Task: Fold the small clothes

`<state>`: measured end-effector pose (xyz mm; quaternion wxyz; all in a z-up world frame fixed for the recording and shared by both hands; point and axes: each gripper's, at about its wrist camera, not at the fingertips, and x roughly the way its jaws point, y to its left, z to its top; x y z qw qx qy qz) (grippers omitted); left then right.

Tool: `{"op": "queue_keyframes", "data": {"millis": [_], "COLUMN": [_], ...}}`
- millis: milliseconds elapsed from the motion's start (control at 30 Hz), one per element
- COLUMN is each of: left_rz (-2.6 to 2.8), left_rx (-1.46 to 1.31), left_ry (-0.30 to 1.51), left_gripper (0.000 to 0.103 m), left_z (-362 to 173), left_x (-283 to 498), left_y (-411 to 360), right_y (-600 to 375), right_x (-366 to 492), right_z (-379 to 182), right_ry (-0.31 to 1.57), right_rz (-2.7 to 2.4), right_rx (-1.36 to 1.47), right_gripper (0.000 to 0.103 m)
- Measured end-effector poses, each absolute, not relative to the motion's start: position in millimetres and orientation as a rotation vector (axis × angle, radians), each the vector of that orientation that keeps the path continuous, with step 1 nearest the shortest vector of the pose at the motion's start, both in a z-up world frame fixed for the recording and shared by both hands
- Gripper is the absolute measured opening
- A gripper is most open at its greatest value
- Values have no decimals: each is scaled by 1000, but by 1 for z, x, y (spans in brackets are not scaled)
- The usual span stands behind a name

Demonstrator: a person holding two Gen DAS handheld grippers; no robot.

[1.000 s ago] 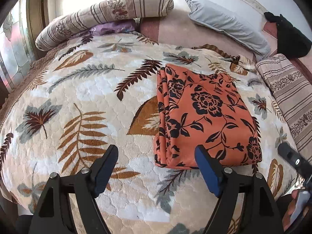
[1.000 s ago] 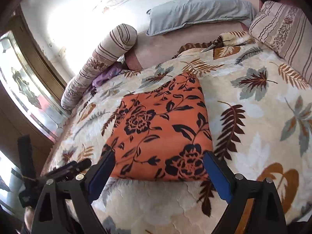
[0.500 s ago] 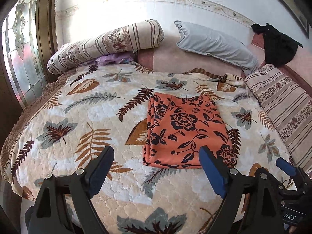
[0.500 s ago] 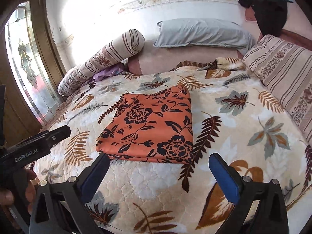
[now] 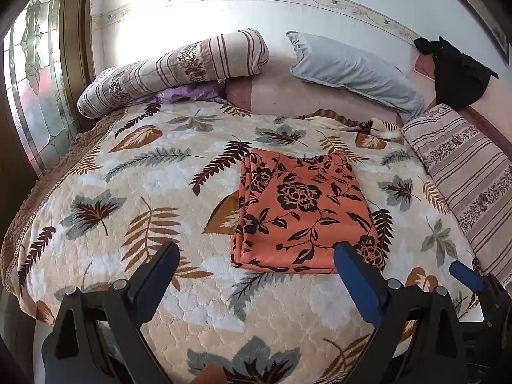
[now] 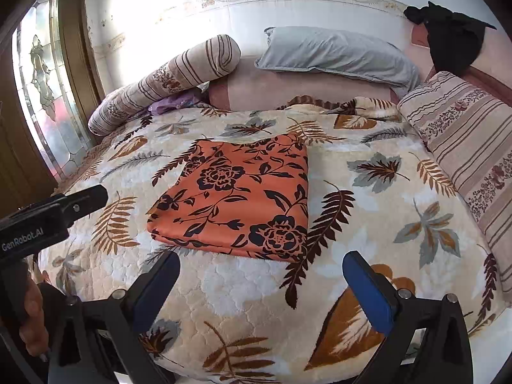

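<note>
Bed: a quilted bedspread point(image 5: 134, 198) printed with brown and grey leaves covers it, its far edge rumpled near the headboard.
Striped bolster point(image 5: 172, 70): lies at the bed's far left corner, with a purple cloth point(image 5: 188, 91) tucked under it.
Grey pillow point(image 5: 355, 70): leans against the pink headboard point(image 5: 272, 92), right of the bolster.
Striped cushion point(image 5: 464, 163): lies along the right side of the bed.
Black garment point(image 5: 457, 70): draped over the headboard's right end.
Orange floral cloth point(image 5: 300, 211): folded into a flat rectangle, lying on the bedspread near the middle of the bed, stacked layers showing along its left edge; nothing touches it.
Left hand-held gripper point(image 5: 256, 275): jaws spread wide and empty, held above the near part of the bed, short of the cloth's near edge.
Right hand-held gripper point(image 6: 260, 284): jaws likewise wide and empty, above the near bedspread, apart from the cloth.
</note>
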<state>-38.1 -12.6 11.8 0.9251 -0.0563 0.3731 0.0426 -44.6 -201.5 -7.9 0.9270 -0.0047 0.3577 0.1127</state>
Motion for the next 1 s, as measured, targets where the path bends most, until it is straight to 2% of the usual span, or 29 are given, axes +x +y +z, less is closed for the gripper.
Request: {"op": "queue_keyframes", "data": {"millis": [300, 1000], "left_rz": [157, 119], "left_rx": [-56, -40], "left_ry": [827, 797], "left_gripper": [97, 97], "left_z": [-2, 1], "left_x": [-21, 3], "left_y": [-14, -24], "right_y": [-199, -193], "right_x": [-25, 0], "right_z": [-13, -13], "right_ry": [785, 791], "right_rz": [152, 149], "right_rx": [-10, -24], "right_gripper": [103, 103]}}
